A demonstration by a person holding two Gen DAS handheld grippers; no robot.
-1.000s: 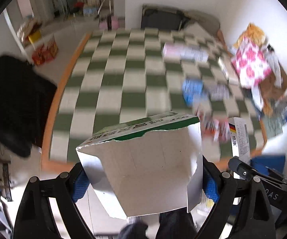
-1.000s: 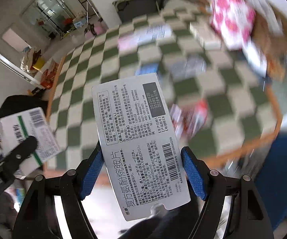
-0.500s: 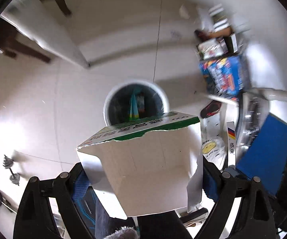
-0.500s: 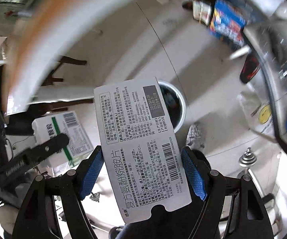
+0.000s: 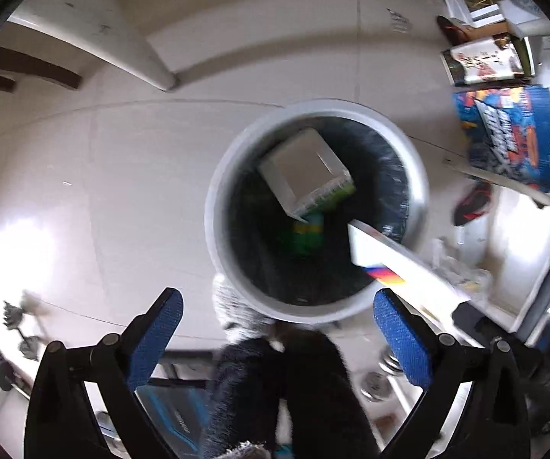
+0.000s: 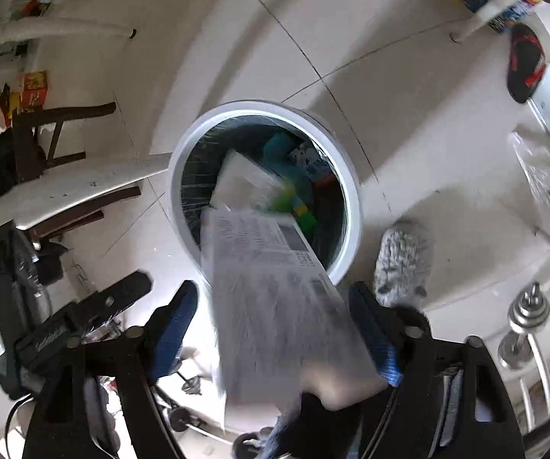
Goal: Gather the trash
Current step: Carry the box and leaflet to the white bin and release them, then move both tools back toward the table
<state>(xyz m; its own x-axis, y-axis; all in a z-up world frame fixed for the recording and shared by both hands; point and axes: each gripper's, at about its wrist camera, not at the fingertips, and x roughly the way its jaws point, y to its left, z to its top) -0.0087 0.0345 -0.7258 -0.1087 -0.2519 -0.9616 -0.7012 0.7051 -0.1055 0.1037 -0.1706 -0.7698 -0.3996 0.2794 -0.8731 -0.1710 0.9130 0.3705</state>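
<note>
A round white trash bin [image 5: 217, 206] with a black liner stands on the floor below both grippers; it also shows in the right wrist view [image 6: 351, 199]. My left gripper [image 5: 278, 329] is open and empty above its near rim. The torn white-and-green box [image 5: 305, 172] lies tilted inside the bin, over other colourful trash. My right gripper [image 6: 275, 329] is open; the flat white printed box [image 6: 275, 290] is blurred and sliding forward between its pads toward the bin. That box's end shows over the bin in the left wrist view [image 5: 397, 264].
A grey fuzzy slipper [image 6: 404, 264] stands by the bin's near rim. Dark wooden chair legs [image 6: 57, 134] are at the left. A blue printed carton [image 5: 504, 134] and a black-and-red shoe [image 6: 525, 63] lie at the right. Dumbbells [image 6: 527, 317] lie nearby.
Both grippers swung from the table to above the bin. The left gripper opened and its torn box dropped into the bin. The right gripper opened and its printed box is falling.
</note>
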